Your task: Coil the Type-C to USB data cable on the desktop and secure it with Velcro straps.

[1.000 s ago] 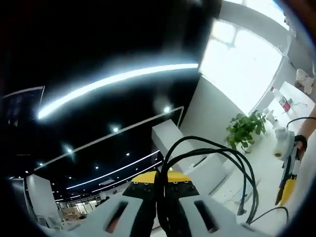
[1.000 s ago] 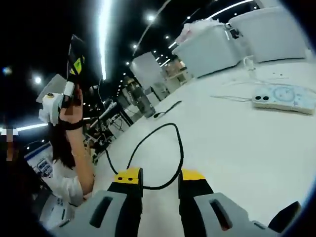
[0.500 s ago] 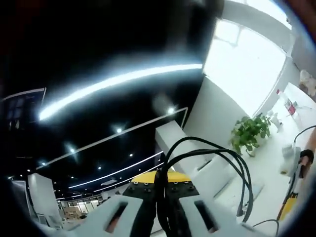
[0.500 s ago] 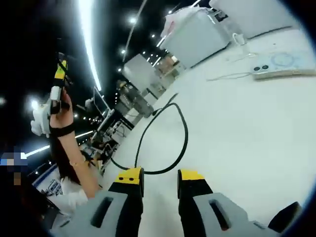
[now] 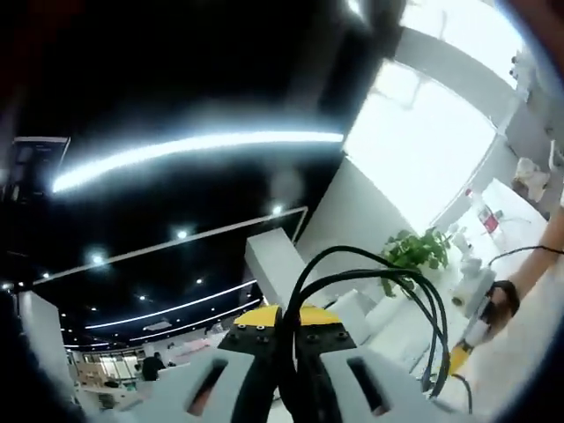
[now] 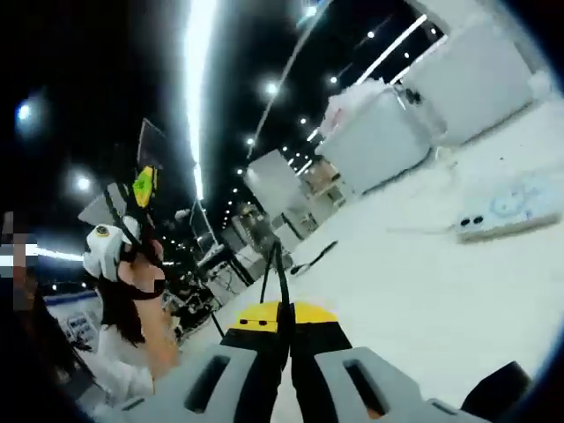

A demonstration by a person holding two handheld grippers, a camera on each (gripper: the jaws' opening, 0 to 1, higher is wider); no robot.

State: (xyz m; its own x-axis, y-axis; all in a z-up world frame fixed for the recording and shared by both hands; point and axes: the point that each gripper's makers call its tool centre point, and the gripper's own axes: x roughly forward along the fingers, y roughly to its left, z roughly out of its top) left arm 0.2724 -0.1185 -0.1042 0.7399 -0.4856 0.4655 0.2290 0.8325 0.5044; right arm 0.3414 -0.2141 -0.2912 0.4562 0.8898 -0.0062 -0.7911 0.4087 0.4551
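Now we hold the left gripper (image 5: 284, 324) high, its 2 jaws clamped on the coiled black cable (image 5: 388, 291), whose loops arc off to the right. Our right gripper (image 6: 284, 319) has its jaws pinched on a cable strand (image 6: 275, 273) above the white desktop (image 6: 414, 282).

Dark ceiling, long light strip (image 5: 194, 145), small spot lamps. Bright window (image 5: 423, 141). Potted plant (image 5: 412, 251) near white pillar (image 5: 278, 269). White cabinets (image 6: 388, 132).
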